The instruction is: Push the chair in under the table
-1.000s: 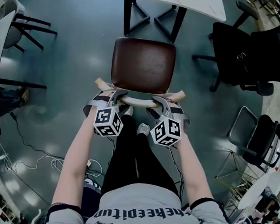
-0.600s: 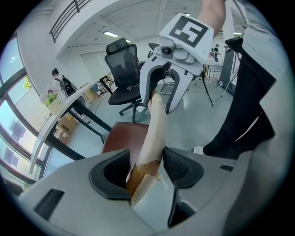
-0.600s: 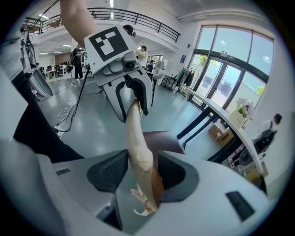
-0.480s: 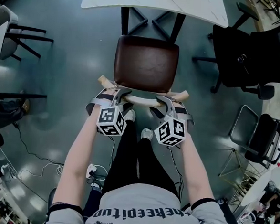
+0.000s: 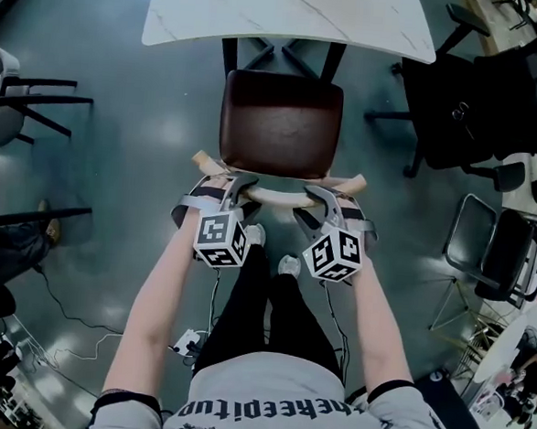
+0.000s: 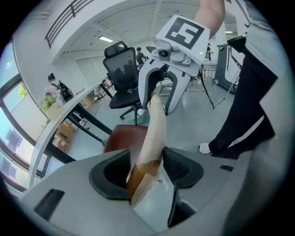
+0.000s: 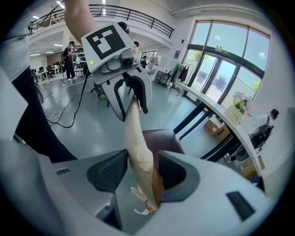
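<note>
The chair has a dark brown seat and a pale curved backrest rail. Its front edge reaches just under the white marble table. My left gripper is shut on the rail's left part, and my right gripper is shut on its right part. In the left gripper view the rail fills the gap between the pads of the left gripper. In the right gripper view the jaws of the right gripper have just eased open slightly, with the rail still between them and touching both pads.
A black office chair stands to the right of the table, and a folded chair sits further back on that side. Dark chair legs are at the left. Cables lie on the floor behind me.
The chair has slid toward the table, and its seat front is now at the tabletop's edge. Both grippers moved along with the backrest.
</note>
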`<state>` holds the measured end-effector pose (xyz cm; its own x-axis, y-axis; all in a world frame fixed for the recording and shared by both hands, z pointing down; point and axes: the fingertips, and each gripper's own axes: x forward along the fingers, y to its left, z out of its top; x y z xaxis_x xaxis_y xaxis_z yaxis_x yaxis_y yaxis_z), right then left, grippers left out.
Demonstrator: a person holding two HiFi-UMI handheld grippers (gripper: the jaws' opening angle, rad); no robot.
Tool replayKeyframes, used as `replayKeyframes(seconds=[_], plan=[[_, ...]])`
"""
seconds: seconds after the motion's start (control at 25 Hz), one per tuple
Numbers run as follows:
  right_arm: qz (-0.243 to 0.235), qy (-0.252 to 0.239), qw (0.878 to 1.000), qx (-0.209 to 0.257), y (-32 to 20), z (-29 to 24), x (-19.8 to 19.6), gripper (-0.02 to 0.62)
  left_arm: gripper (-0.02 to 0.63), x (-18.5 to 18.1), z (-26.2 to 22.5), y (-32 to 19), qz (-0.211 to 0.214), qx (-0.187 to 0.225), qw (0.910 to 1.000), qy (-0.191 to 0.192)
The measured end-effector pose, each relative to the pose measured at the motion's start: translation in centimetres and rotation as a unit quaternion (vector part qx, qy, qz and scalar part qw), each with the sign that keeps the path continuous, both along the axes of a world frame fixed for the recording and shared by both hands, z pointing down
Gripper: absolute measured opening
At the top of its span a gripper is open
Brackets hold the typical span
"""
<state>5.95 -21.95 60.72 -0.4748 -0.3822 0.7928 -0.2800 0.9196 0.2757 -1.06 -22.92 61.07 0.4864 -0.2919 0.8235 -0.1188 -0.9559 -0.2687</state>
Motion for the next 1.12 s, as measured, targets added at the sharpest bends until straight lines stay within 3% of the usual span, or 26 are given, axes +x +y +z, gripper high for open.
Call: replayKeyframes(seconds=[0.48,1.12], plan=[[0.015,0.011,1.0,0.019,-4.3,0.1,0.4,0.225,0.232,0.4,-0.3,-4.1,0.01,0.013,0.9998,0.012],[-0.016,0.014,0.999,0.029,-10.5,0.1,2.6,0.227,0.233,2.5,-0.3,-9.9,-0.027,0.009,0.9996,0.009]])
